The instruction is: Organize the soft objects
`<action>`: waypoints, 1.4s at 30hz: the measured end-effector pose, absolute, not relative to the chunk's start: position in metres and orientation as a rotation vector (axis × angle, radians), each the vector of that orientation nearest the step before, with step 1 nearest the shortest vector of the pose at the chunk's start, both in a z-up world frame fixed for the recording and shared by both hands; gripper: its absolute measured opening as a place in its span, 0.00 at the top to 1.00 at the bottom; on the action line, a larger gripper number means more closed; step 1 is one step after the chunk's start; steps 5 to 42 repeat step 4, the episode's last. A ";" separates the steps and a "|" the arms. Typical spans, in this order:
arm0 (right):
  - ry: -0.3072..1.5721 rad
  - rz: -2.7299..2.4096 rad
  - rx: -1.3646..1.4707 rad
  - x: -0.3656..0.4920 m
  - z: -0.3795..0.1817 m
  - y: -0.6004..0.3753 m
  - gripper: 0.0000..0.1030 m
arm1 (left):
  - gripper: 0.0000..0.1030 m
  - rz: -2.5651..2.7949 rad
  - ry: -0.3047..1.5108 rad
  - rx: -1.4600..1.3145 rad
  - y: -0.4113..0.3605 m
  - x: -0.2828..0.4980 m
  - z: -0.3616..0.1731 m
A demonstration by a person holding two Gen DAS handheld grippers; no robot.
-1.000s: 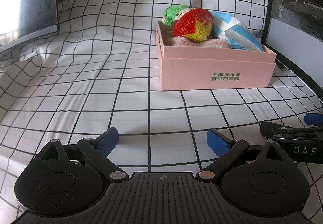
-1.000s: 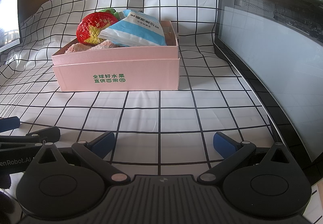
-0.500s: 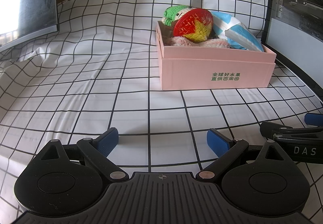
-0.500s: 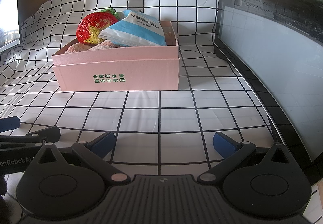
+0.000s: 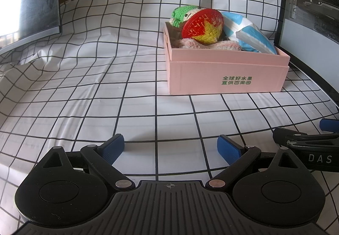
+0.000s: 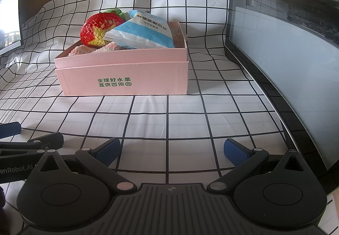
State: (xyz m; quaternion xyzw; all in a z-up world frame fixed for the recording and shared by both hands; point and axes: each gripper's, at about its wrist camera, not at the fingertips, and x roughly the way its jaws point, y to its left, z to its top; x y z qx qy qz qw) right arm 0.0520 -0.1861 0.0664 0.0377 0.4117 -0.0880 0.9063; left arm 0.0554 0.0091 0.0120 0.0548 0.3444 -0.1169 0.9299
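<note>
While both tools rest low near the front edge of the tabletop, nothing held in either: left gripper (image 5: 170, 147) with blue pads spread wide and empty, right gripper (image 6: 171, 148) likewise released, jaws well apart over bare checked tablecloth (image 5: 89, 78). Side by side, each one's fingers visible at the edge of the other's view. Farther back, toward the right edge of the tabletop, a pink box (image 6: 127, 80) with green printed characters on its front wall, already full of soft things: woven red-and-yellow ball (image 6: 99, 29) piled on a fluffy pink cloth (image 6: 84, 49), blue-and-white striped packet (image 6: 144, 33) leaning against the ball on its right, green crocheted toy (image 5: 183, 14) tucked behind at the box's far left corner. No loose soft item anywhere on the cloth in either view, though the near corners are hidden behind the tool bodies, so perhaps not the whole surface. Judging by that, gathering step apparently finished and hands parked. Next, probably little more than a check that the leaning packet and perched ball sit securely; if pressing down, a gentle, shallow touch.
</note>
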 end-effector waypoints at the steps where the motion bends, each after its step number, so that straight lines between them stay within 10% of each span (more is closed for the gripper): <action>1: 0.850 -0.182 0.078 0.052 0.066 -0.186 0.00 | 0.05 -0.239 0.705 0.113 0.009 0.055 0.012; 42: 0.850 -0.182 0.078 0.052 0.066 -0.186 0.00 | 0.05 -0.240 0.705 0.114 0.009 0.056 0.012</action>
